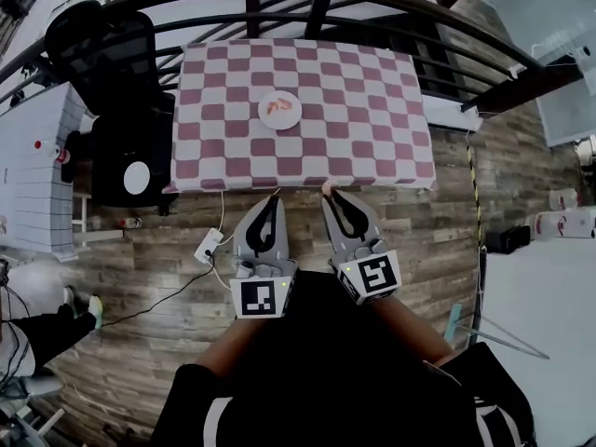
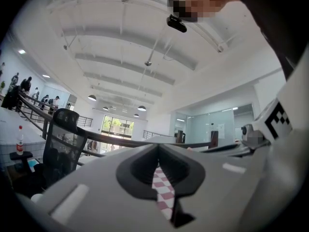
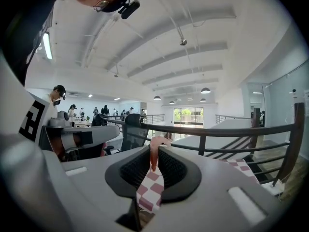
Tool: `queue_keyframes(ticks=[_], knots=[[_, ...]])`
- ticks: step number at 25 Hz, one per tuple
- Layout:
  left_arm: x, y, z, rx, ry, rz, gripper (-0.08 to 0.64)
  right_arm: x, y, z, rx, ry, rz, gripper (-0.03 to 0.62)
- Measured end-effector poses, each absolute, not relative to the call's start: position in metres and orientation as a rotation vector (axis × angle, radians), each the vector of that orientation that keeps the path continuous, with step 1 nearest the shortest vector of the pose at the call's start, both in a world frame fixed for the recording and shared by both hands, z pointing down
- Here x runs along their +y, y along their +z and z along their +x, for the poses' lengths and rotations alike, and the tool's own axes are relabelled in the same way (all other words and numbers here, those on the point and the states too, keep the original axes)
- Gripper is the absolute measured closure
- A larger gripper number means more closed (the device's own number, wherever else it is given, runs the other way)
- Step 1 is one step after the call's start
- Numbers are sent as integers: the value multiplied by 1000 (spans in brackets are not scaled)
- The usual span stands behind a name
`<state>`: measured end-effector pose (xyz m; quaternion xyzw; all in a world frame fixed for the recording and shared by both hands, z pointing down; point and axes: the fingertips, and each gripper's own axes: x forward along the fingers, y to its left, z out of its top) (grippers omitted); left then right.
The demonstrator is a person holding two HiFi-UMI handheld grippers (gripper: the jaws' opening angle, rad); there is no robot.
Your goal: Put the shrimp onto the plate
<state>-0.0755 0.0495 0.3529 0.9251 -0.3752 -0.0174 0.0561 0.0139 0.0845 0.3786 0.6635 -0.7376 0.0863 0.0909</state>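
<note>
Right now the right tongs [image 1: 331,198] are clamped on one pink shrimp [image 3: 154,153] at their tips, just over the table's [image 1: 363,82] near edge. Its long axis runs roughly along the tongs and pokes past the tips. The left tongs [image 1: 276,196] are closed, nothing in them. The plate [image 1: 279,110] sits mid-table toward the far edge, ahead and slightly left of the right tongs. Something orange, probably shrimp, is already on it. Next move looks like forward-left, then release.

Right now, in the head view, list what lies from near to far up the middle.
left gripper, shut, beside right gripper, shut on a shrimp → checkered table → plate → railing
</note>
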Motion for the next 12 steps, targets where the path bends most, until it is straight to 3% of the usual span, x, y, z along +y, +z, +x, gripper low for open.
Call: queue_keyframes(ticks=[12], knots=[[-49, 366, -66, -1128, 24, 2779, 551, -23, 386, 16, -2203, 294, 1933, 540]])
